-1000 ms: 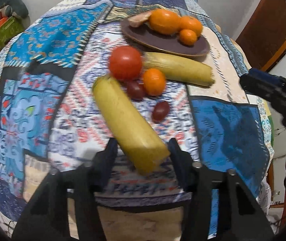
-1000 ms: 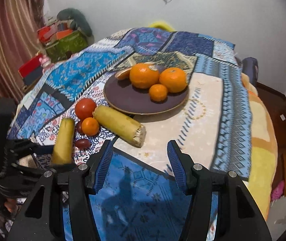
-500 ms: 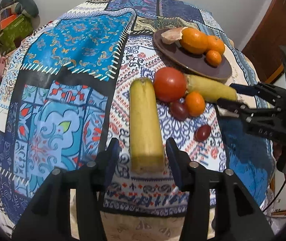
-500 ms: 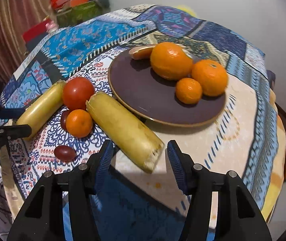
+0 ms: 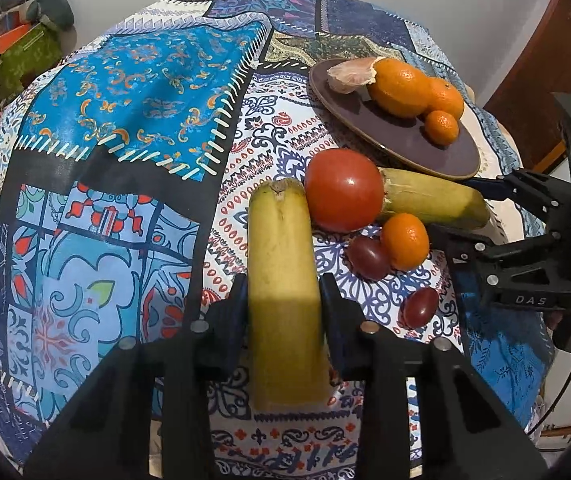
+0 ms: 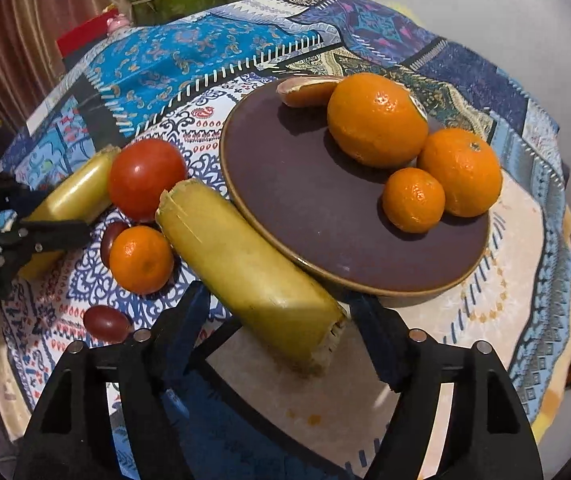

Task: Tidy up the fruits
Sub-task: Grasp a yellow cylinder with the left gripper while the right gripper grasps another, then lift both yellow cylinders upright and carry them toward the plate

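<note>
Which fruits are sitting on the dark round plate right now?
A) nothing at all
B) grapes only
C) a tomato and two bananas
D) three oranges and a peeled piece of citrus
D: the plate holds a large orange, a medium orange, a small orange and a peeled citrus piece.

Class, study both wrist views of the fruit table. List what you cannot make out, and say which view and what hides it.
- Left wrist view: the near end of the yellow banana piece, hidden between the closing left gripper jaws.
- Right wrist view: the dark grape behind the small loose mandarin, mostly covered by it.
- Right wrist view: the edge of the round purple plate nearest the second banana piece, hidden by that piece.
- Both views: the table's edges, draped by patterned cloth.
</note>
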A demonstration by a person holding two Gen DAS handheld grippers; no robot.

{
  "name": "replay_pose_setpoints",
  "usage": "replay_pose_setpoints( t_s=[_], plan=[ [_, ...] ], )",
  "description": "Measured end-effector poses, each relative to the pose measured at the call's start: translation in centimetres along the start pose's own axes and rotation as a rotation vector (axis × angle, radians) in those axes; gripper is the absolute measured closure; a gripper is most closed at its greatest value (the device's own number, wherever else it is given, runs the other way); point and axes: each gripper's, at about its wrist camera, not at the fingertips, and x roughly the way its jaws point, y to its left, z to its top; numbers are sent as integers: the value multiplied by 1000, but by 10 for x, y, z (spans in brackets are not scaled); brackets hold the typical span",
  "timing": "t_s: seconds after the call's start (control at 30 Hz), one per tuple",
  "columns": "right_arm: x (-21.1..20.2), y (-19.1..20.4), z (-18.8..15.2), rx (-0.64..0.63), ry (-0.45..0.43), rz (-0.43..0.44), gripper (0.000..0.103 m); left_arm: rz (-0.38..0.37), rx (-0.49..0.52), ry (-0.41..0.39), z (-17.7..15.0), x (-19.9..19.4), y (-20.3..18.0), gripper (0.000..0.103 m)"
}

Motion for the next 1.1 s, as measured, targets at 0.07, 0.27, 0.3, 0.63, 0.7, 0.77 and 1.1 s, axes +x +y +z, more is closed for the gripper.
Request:
replay_pose_setpoints(
  t_s=[0.07,0.27,0.3,0.63,0.7,0.77,1.1],
  plan=[
    [-2,2,-2,-17,-15,13,41,-3,0,0,-1,-1,1,68],
    [-13,2,-15,17,-36,48,57,0,9,0,-8,-8,2,68],
    [-17,3,-19,26,-42,48,60,1,13,0,-10,-9,1,68],
    [-55,0,-81,182,-33,14,66,-55,61,29,-34,-25,5,68],
    [-62,1,-91,192,-22,31,68,-52,78,37,-35,-26,4,68],
    [-68,2,-93,176,-13,57,68,-49,78,49,-34,-25,3,68],
    [-55,1,-63,164,-31,36,63,-35,89,63,-10,-7,0,68]
  ],
)
